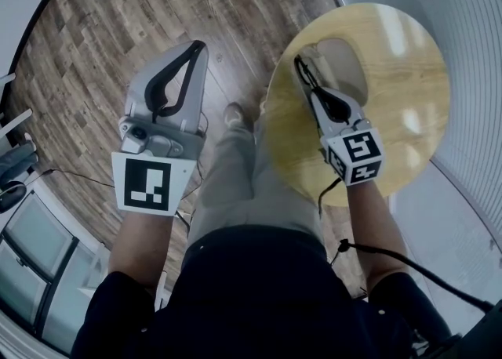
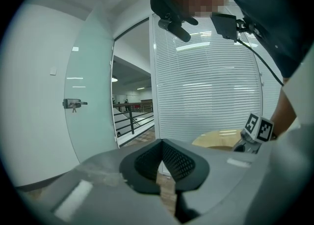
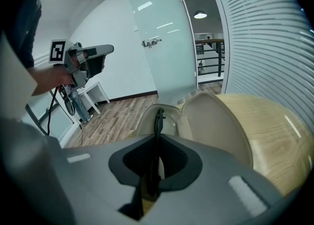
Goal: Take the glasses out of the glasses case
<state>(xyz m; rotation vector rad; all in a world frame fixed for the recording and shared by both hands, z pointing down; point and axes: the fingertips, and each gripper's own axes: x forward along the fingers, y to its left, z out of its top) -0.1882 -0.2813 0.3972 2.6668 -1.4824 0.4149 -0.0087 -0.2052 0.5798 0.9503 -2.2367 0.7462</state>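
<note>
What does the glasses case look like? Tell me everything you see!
The glasses case is a smooth beige oval shell, lying open on the round wooden table near its edge. Both halves look pale inside. The dark folded glasses, pinched in the right gripper, hang over one half; whether they touch it is unclear.

We hold our left claw (image 1: 194, 48) out in front on our left side, raised nearer our head than the other. Its jaws are pressed together at the tips with nothing between them. Its marker cube (image 1: 149, 183) faces up just ahead of our bare left forearm (image 1: 140, 244). Our right claw (image 1: 301, 67) reaches forward on our right side, jaws closed on the thin dark frame of the glasses (image 3: 157, 121). Our right forearm (image 1: 378, 224) runs straight back from its cube, and dark sleeves cover both upper arms.
</note>
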